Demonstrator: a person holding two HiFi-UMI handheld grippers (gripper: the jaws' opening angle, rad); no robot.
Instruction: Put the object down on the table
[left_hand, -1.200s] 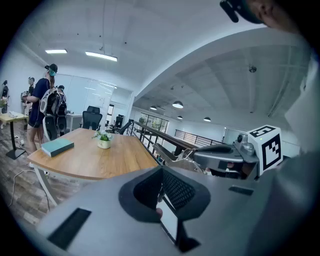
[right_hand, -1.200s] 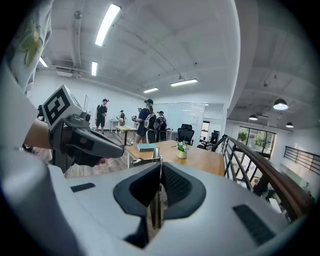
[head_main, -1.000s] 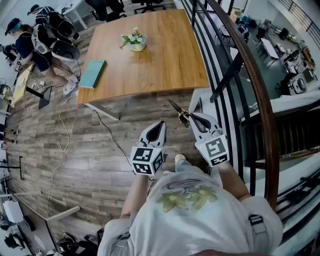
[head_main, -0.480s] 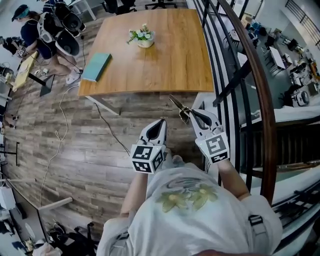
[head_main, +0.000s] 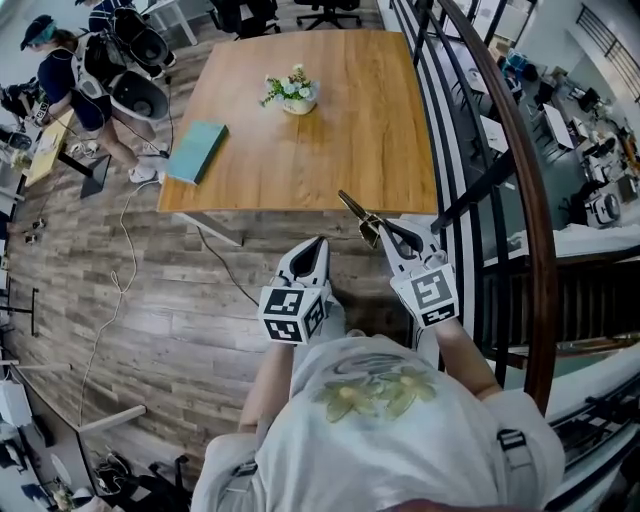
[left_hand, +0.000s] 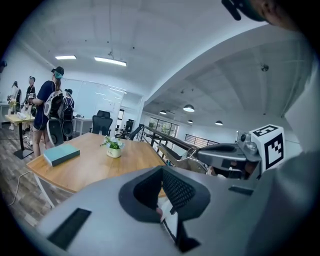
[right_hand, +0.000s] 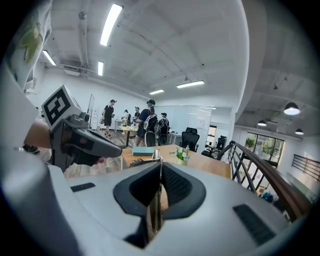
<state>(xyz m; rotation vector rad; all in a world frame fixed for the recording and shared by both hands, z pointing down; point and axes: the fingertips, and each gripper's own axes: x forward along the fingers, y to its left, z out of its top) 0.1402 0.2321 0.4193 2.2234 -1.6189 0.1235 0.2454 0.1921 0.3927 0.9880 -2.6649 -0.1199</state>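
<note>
My right gripper (head_main: 385, 232) is shut on a slim brass-coloured metal tool (head_main: 358, 213) that looks like scissors; its tip sticks out forward and to the left. In the right gripper view the tool (right_hand: 156, 195) stands thin and upright between the jaws. The left gripper (head_main: 318, 243) is beside it, shut, with nothing in it. Both hang over the wooden floor, just short of the near edge of a wooden table (head_main: 330, 140). A small potted plant (head_main: 297, 92) and a teal book (head_main: 197, 151) lie on the table.
A black railing with a brown handrail (head_main: 500, 150) runs along the right, close to my right arm. People with backpacks (head_main: 60, 70) stand at the far left. A cable (head_main: 120, 290) trails over the plank floor. Office chairs (head_main: 330, 10) stand beyond the table.
The table has drawn a little closer and shifted right in the head view as the person walks toward it. Both grippers keep their pose, and the tool stays gripped.
</note>
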